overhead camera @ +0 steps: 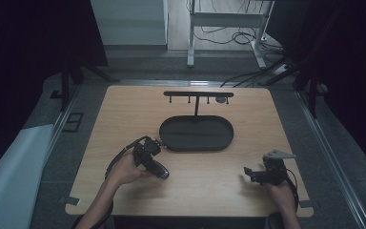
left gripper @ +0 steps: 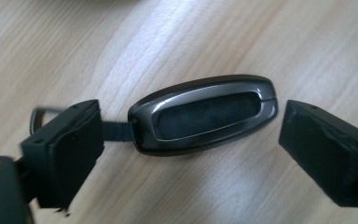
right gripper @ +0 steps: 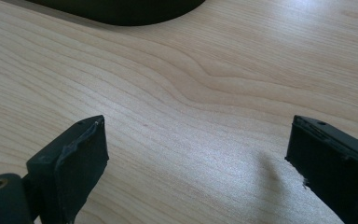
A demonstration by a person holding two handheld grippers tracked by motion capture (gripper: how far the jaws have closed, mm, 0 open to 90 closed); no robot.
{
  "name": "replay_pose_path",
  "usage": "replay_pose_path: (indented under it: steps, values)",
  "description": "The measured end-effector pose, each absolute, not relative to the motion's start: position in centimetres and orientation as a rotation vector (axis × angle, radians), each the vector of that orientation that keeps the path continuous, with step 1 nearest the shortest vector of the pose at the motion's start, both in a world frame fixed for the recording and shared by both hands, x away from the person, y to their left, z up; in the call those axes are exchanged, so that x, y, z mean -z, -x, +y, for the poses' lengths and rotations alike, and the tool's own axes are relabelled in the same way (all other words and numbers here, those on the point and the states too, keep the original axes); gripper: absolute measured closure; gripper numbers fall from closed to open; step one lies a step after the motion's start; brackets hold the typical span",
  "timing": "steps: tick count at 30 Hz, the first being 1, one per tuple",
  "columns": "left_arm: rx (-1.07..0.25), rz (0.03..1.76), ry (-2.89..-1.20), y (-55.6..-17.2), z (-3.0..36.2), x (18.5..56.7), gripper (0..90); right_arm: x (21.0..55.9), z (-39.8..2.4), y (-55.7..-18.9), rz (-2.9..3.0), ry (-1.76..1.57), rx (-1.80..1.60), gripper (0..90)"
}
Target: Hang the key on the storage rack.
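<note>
- Dark grey key fob point(left gripper: 204, 113), oval and elongated, lying flat on the pale wooden table point(left gripper: 270, 42).
- Glossy rounded shell with a lighter sheen along the upper edge; long recessed panel of matt black set into the top face.
- Thin seam near one rounded end, as if a cap closes that end.
- At the other end a short black strap point(left gripper: 116, 130), running behind one jaw toward a metal ring point(left gripper: 39, 116), partly hidden.
- Seen from the high view as a small dark shape point(overhead camera: 161, 170) just beside the left hand point(overhead camera: 124, 169), on the near left part of the table, in front of the oval black tray point(overhead camera: 196, 133) and apart from it.
- Left gripper point(left gripper: 189, 140) spread around the fob lengthwise, one jaw at the strap end, the other just off the rounded end; a gap visible at the rounded end, no pads pressing, so released rather than grasping.
- Right gripper point(right gripper: 196, 154) spread wide over bare wood, nothing between the jaws; edge of the tray at the top of that view.
- In the high view, right gripper point(overhead camera: 257, 175) resting at the near right of the table, well apart from the fob.
- Behind the tray, a black rack point(overhead camera: 198, 94) with small hooks on an upright post.
</note>
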State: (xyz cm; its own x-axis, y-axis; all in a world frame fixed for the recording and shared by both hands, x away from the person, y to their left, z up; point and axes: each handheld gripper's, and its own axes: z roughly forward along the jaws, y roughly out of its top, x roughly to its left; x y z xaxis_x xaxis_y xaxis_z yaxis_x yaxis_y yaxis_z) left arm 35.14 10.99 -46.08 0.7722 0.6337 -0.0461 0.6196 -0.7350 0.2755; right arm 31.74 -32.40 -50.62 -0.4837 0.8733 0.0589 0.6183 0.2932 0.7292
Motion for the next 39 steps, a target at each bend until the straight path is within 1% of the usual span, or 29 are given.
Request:
replay_pose_path:
  steps: [4, 5, 8, 9, 12, 14, 15, 16, 17, 18, 19, 20, 22, 23, 24, 26, 27, 28, 29, 32, 33, 38, 39]
  values:
    - [-0.072, 0.819, -2.81, -35.6, 10.1, 45.5, 9.5, 50.6, -32.4, -31.8, 2.215, -1.352, -1.011, 5.5]
    - [-0.06, 0.783, -2.833, -35.7, 9.8, 45.3, 11.6, 50.6, -32.5, -31.8, 2.214, -1.354, -1.011, 5.5]
    - [-0.052, 0.756, -2.853, -35.9, 9.5, 45.2, 12.5, 50.6, -32.5, -31.8, 2.214, -1.354, -1.011, 5.6]
    - [-0.038, 0.734, -2.86, -35.9, 9.3, 45.2, 14.1, 50.7, -32.5, -31.7, 2.213, -1.357, -1.011, 5.8]
    - [-0.038, 0.736, -2.857, -35.8, 9.3, 45.2, 14.4, 50.7, -32.6, -31.8, 2.213, -1.362, -1.012, 5.9]
    - [-0.07, 0.801, -2.827, -35.5, 9.2, 45.2, 14.3, 50.7, -32.6, -31.8, 2.21, -1.368, -1.016, 6.2]
    - [-0.092, 0.866, -2.779, -35.3, 9.1, 45.3, 13.7, 50.7, -32.6, -31.8, 2.217, -1.367, -1.014, 6.7]
    - [-0.092, 0.866, -2.779, -35.3, 9.1, 45.3, 13.2, 50.7, -32.6, -31.8, 2.217, -1.367, -1.014, 6.7]
    - [-0.115, 0.96, -2.725, -35.1, 8.9, 45.5, 12.2, 50.7, -32.6, -31.8, 2.223, -1.364, -1.011, 6.7]
    - [-0.119, 1.0, -2.71, -35.1, 8.8, 45.7, 11.5, 50.8, -32.5, -31.8, 2.224, -1.36, -1.01, 6.8]
    - [-0.119, 1.0, -2.71, -35.1, 8.8, 45.7, 10.7, 50.8, -32.5, -31.8, 2.222, -1.361, -1.011, 6.9]
    - [-0.114, 1.036, -2.698, -35.2, 8.7, 45.9, 10.7, 50.8, -32.5, -31.8, 2.222, -1.361, -1.011, 6.9]
    - [-0.106, 1.103, -2.686, -35.5, 8.5, 46.3, 6.9, 50.7, -32.5, -31.8, 2.226, -1.358, -1.01, 7.1]
    - [-0.099, 1.194, -2.667, -35.9, 8.3, 46.7, 5.5, 50.8, -32.5, -31.8, 2.223, -1.36, -1.012, 7.1]
    - [-0.099, 1.194, -2.667, -35.9, 8.3, 46.7, 4.0, 50.8, -32.5, -31.8, 2.223, -1.36, -1.012, 7.1]
    - [-0.086, 1.292, -2.635, -36.3, 8.2, 46.7, 3.8, 50.8, -32.6, -31.8, 2.226, -1.363, -1.014, 7.3]
    - [-0.086, 1.292, -2.635, -36.3, 8.2, 46.7, 3.6, 50.8, -32.6, -31.8, 2.225, -1.364, -1.015, 7.3]
    - [-0.089, 1.363, -2.618, -36.4, 8.2, 46.6, 2.8, 50.8, -32.6, -31.8, 2.225, -1.365, -1.015, 7.3]
    - [-0.089, 1.363, -2.618, -36.4, 8.2, 46.6, 2.8, 50.8, -32.6, -31.8, 2.225, -1.365, -1.015, 7.3]
    - [-0.046, 1.498, -2.512, -35.9, 8.8, 46.3, 2.4, 50.7, -32.6, -31.8, 2.226, -1.365, -1.016, 7.4]
    - [-0.046, 1.498, -2.512, -35.9, 8.8, 46.3, 2.4, 50.7, -32.6, -31.8, 2.226, -1.365, -1.016, 7.4]
    - [-0.033, 1.685, -2.406, -34.8, 9.8, 46.2, 2.4, 50.8, -32.5, -31.8, 2.23, -1.365, -1.023, 7.6]
    - [-0.033, 1.685, -2.406, -34.8, 9.8, 46.2, 2.4, 50.8, -32.5, -31.8, 2.23, -1.365, -1.023, 7.6]
